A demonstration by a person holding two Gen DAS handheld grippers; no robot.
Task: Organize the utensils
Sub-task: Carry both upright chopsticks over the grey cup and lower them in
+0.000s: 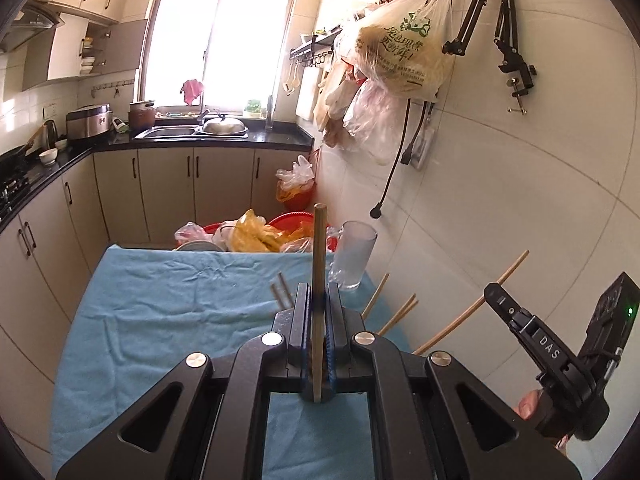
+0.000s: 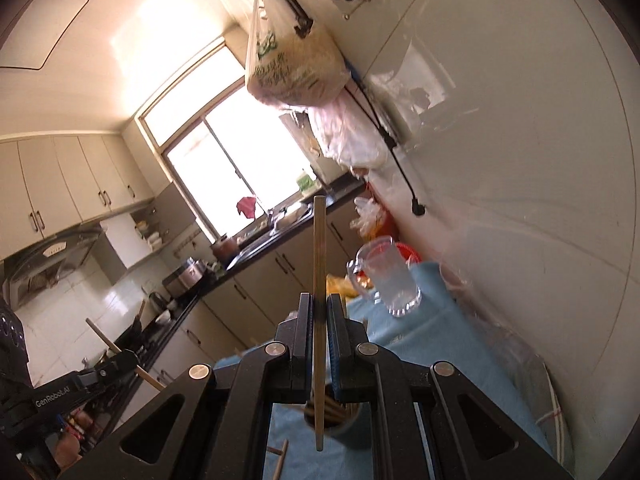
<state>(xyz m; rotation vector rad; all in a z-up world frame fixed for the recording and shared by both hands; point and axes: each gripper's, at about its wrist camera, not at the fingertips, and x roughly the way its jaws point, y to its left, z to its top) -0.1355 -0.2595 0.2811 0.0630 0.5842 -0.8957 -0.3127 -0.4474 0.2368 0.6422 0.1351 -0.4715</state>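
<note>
My left gripper [image 1: 319, 294] is shut on a wooden chopstick [image 1: 319, 256] that stands upright between its jaws, above the blue cloth [image 1: 180, 312]. My right gripper [image 2: 319, 306] is shut on another chopstick [image 2: 319, 264], also upright; in the left wrist view it [image 1: 496, 294] is at the right, holding a slanted chopstick [image 1: 480, 304]. A clear glass mug [image 1: 354, 254] stands at the cloth's far right; it also shows in the right wrist view [image 2: 390, 280]. Loose chopsticks [image 1: 282, 290] lie on the cloth. A holder with several chopsticks [image 2: 332, 412] sits below my right gripper.
Plastic bags and red basins [image 1: 256, 236] crowd the far edge of the table. The tiled wall [image 1: 540, 200] runs close along the right side, with hanging bags [image 1: 396, 52] above. Kitchen counters and a sink [image 1: 192, 132] lie beyond.
</note>
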